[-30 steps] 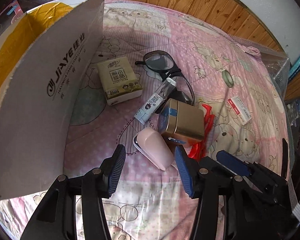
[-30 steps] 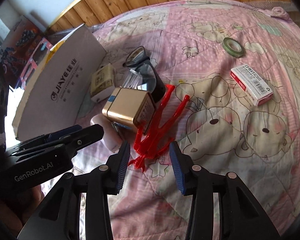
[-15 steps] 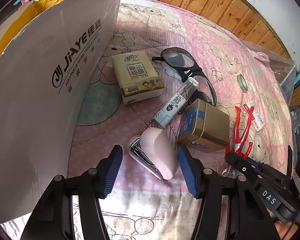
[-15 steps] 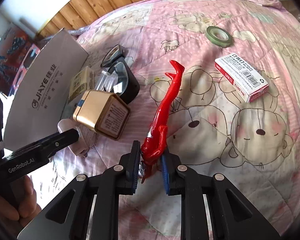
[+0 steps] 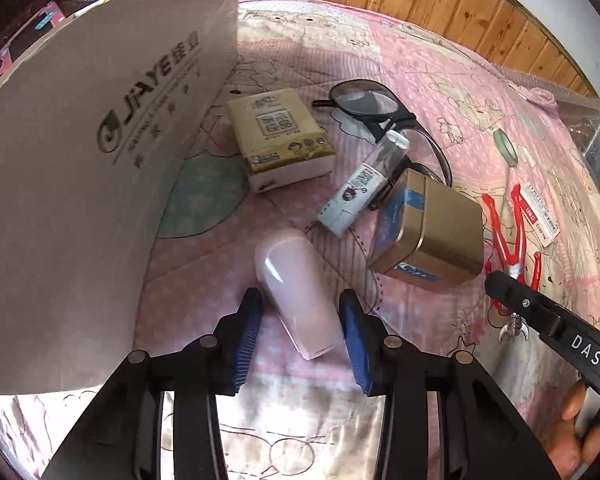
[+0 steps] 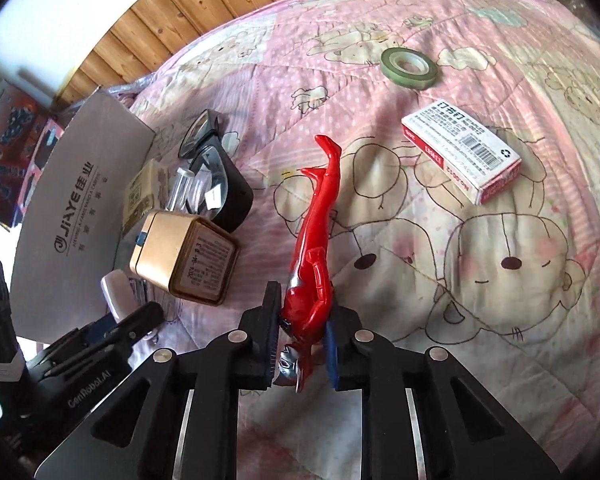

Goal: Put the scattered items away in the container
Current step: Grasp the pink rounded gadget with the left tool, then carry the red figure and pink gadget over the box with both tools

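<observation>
The container is a grey cardboard box (image 5: 100, 160) printed JIAYE, standing at the left. A pink stapler (image 5: 296, 284) lies on the quilt between the fingers of my left gripper (image 5: 300, 336). The right pad touches it and a thin gap shows at the left pad, so the jaws stand narrowly open. My right gripper (image 6: 304, 316) is shut on a red toy figure (image 6: 316, 240), held off the quilt with its legs pointing away. The same red toy figure (image 5: 512, 232) shows at the right of the left wrist view.
Beside the box lie a tissue pack (image 5: 280, 140), black glasses (image 5: 364, 100), a small white tube (image 5: 360, 188) and a gold tin (image 5: 432, 232). Farther right are a box of staples (image 6: 460, 160) and a green tape roll (image 6: 408, 66). A wooden wall runs behind.
My left gripper moved forward over the pink stapler and narrowed around it. My right gripper shut on the red figure and lifted it off the quilt.
</observation>
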